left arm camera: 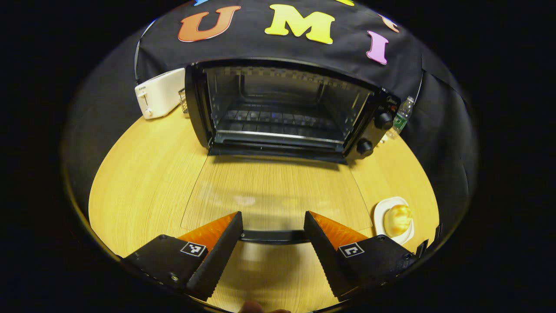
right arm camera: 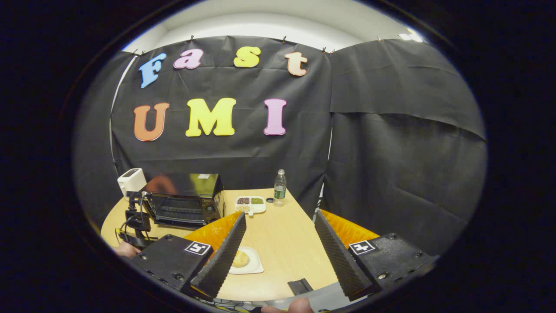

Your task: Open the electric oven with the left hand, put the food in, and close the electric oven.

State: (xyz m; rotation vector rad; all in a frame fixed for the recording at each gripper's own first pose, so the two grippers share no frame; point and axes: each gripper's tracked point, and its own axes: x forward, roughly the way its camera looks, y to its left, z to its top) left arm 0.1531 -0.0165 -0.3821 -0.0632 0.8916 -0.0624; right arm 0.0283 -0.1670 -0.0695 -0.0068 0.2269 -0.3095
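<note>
Glass door point(left arm camera: 278, 191) of the oven point(left arm camera: 286, 108) lies folded flat on our tabletop point(left arm camera: 143, 182), our left tool point(left arm camera: 273, 237) spread around its handle point(left arm camera: 271, 236). Rightward, our bun point(left arm camera: 398, 218) sits on its plate point(left arm camera: 382, 208): soft, light, best pinched gently across its sides by our spread right tool point(right arm camera: 280, 243).

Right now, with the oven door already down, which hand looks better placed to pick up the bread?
Probably the right. The right gripper hangs open over the plate with the bread, while the left gripper, also open, straddles the handle of the oven door, with the bread off to its side.
</note>
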